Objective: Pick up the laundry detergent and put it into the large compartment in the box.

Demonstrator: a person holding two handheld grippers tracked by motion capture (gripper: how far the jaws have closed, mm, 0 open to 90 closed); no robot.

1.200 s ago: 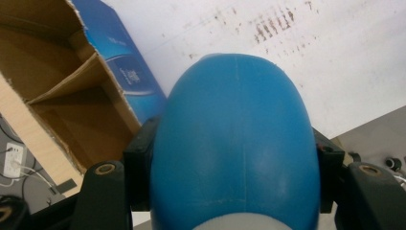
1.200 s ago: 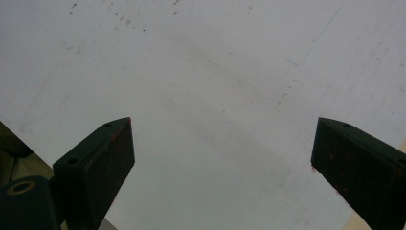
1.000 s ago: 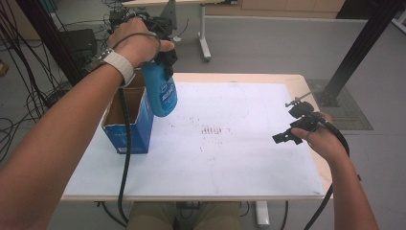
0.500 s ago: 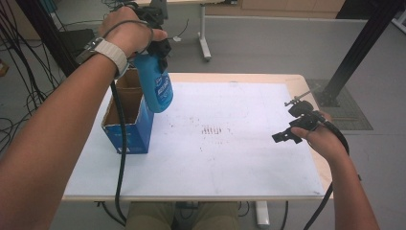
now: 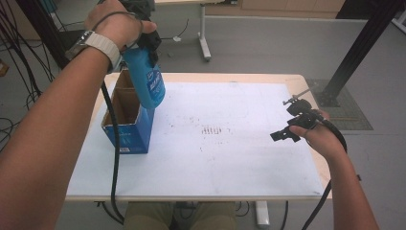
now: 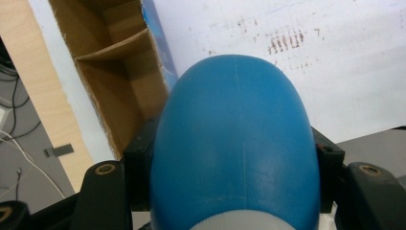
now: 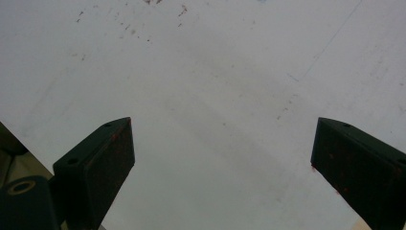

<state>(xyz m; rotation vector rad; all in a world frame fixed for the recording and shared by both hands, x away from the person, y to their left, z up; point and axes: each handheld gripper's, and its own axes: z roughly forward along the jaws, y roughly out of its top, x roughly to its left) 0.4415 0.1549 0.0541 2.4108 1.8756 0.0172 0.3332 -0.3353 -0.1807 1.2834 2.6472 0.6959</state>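
L gripper (image 5: 146, 40) clamps blue bottle (image 5: 147, 81) — jaws tight on its sides, bottle raised above cardboard box (image 5: 125, 129), base just over box's open top. R gripper (image 5: 287, 130) well apart from box, over white table sheet (image 5: 230, 158) — jaws wide, holding nothing.

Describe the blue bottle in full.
The bottle is bright blue, smooth plastic by its look, with a rounded bottom end and a label with white print on its side. The left gripper holds it near its top, one jaw on each side, and it hangs in the air with its bottom tilted toward the table's middle. It is just above the open cardboard box at the table's left, apparently not touching it. Its cap is hidden by the hand.
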